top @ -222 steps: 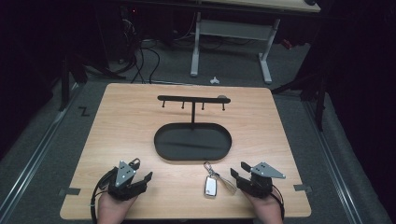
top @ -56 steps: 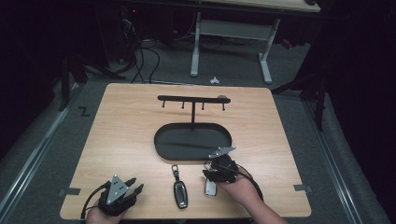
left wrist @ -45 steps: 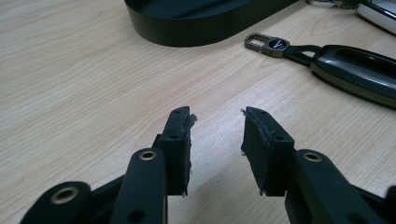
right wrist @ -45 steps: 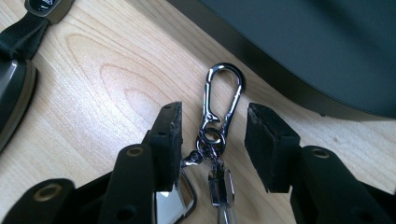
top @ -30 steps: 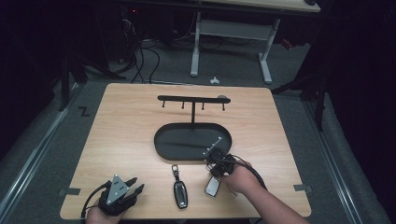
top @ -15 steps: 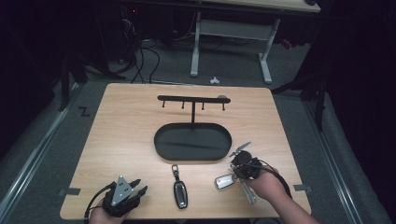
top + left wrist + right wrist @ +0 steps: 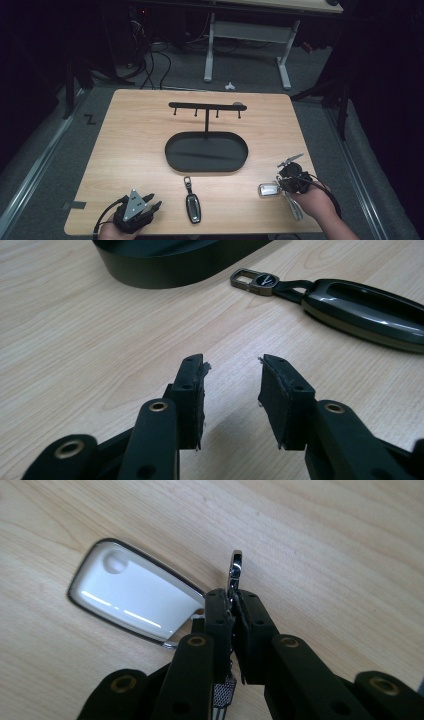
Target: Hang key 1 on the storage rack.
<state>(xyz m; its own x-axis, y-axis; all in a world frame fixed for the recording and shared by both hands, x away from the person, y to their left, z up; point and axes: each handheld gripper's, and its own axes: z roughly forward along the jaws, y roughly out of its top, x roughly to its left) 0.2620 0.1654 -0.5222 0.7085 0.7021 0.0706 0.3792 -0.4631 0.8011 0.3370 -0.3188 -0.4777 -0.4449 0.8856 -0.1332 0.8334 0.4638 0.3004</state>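
While right gripper (image 7: 231,605) clenches white key fob's (image 7: 135,600) chrome clasp (image 7: 235,570), left gripper (image 7: 231,385) sits released; glossy black fob (image 7: 192,206) near oval tray (image 7: 206,170); pale woodgrain table (image 7: 135,135).

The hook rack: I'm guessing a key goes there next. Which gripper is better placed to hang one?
Right gripper: its jaws are already shut on the white fob's metal ring. The left gripper is open and empty beside the black fob.

- The left gripper (image 7: 145,206) sits at the counter's (image 7: 130,135) near left corner.
- A key fob (image 7: 193,207) lies just right of it.
- An oval tray (image 7: 206,153) lies beyond the fob, a hook rack (image 7: 206,106) rising from it.
- The right gripper (image 7: 286,184) is well right of the fob, a second fob (image 7: 268,190) on its left.
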